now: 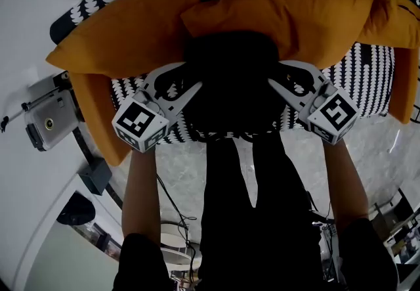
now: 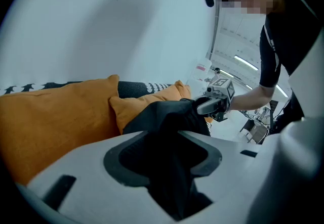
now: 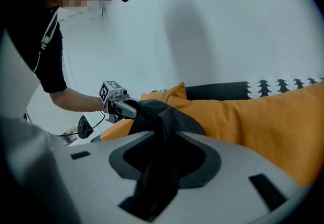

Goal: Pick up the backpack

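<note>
A black backpack [image 1: 230, 79] lies against orange pillows on a sofa. My left gripper [image 1: 180, 81] is at its left side and my right gripper [image 1: 282, 76] at its right side, both reaching in from the front. In the left gripper view black backpack fabric [image 2: 167, 117] runs through the wide gap between my left gripper's [image 2: 164, 154] jaws, and the right gripper [image 2: 215, 104] shows beyond it. The right gripper view mirrors this: fabric [image 3: 162, 117] hangs between my right gripper's [image 3: 164, 160] spread jaws, with the left gripper [image 3: 121, 106] behind. Neither pair of pads visibly presses the cloth.
Two large orange pillows [image 1: 125, 40] [image 1: 289, 17] lean on a black-and-white patterned sofa [image 1: 371, 79], with another orange cushion [image 1: 403, 66] at the right end. A grey device [image 1: 46, 122] sits by the white wall at left. Cables and gear lie on the marble floor [image 1: 177, 230].
</note>
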Tool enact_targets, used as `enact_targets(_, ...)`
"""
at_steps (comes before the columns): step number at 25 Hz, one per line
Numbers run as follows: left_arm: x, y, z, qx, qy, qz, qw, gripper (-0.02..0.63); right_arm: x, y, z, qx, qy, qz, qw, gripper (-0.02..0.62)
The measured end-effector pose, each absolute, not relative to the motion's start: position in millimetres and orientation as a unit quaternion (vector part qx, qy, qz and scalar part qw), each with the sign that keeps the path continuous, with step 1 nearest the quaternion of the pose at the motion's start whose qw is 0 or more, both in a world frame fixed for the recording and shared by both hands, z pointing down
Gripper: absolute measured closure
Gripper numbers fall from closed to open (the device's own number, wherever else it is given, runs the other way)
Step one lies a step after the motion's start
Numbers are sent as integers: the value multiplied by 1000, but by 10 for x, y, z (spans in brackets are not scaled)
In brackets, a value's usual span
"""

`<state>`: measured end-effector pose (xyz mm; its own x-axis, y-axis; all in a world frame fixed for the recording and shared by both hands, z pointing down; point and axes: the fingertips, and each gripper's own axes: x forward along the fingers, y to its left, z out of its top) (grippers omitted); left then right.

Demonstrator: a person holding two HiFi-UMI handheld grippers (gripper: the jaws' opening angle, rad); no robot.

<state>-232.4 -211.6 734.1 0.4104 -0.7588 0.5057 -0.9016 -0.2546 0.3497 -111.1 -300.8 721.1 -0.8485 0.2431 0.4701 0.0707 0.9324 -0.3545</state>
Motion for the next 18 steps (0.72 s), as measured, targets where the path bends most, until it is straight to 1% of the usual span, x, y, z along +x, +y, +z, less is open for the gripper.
enact_targets(5, -2329, -2145, 7408, 780, -534, 112, 307, 430, -1121, -3024, 7282, -75, -945, 168, 270, 471)
enact_targets(10, -2326, -2169, 7424, 777, -540, 108, 305, 454, -1128, -2977, 7309, -72, -946, 174, 264, 474)
enact_targets(13, -2253, -2164, 7338, 777, -542, 103, 305, 463, -1076, -2918, 7225, -70, -946, 174, 264, 490)
enact_targets(18, -2356, -2187, 7518, 770, -550, 99, 307, 486, -1212, -2951, 7415, -70, -948, 176, 255, 505)
